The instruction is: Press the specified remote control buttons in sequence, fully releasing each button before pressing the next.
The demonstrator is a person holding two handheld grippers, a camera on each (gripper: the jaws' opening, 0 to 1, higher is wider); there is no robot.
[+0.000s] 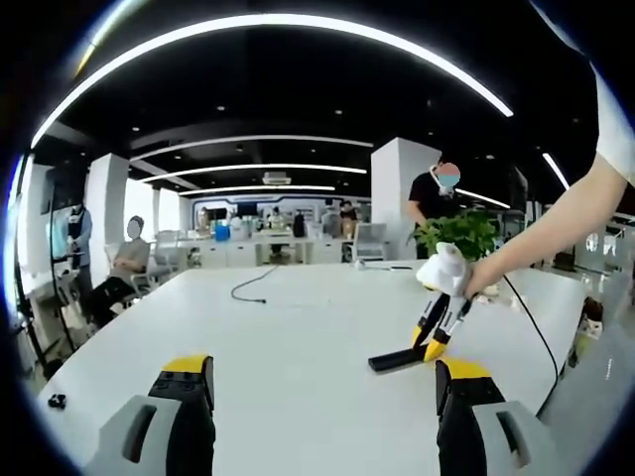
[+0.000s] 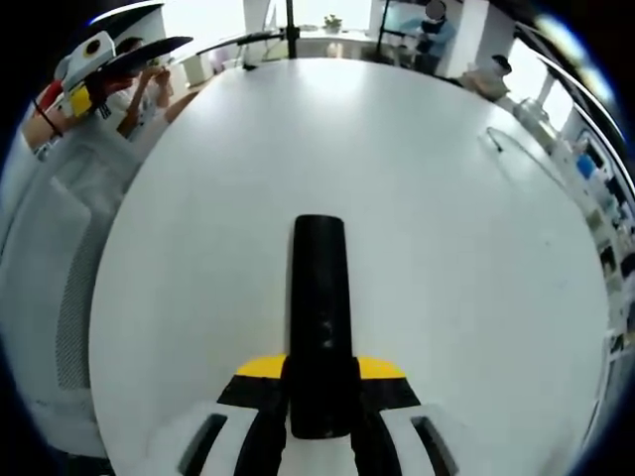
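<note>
Black remote control (image 2: 319, 317) lies flat on the white counter (image 2: 446, 248), and your right hand-held gripper (image 2: 319, 421) clamps its near end. Your left hand-held gripper (image 1: 322, 397) hangs above the counter, jaws spread wide and empty.

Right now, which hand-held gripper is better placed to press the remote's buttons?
The left. The right hand-held gripper is closed around the near end of the black remote, steadying it on the white table. The left hand-held gripper is open and holds nothing, so it is probably free to press.
</note>
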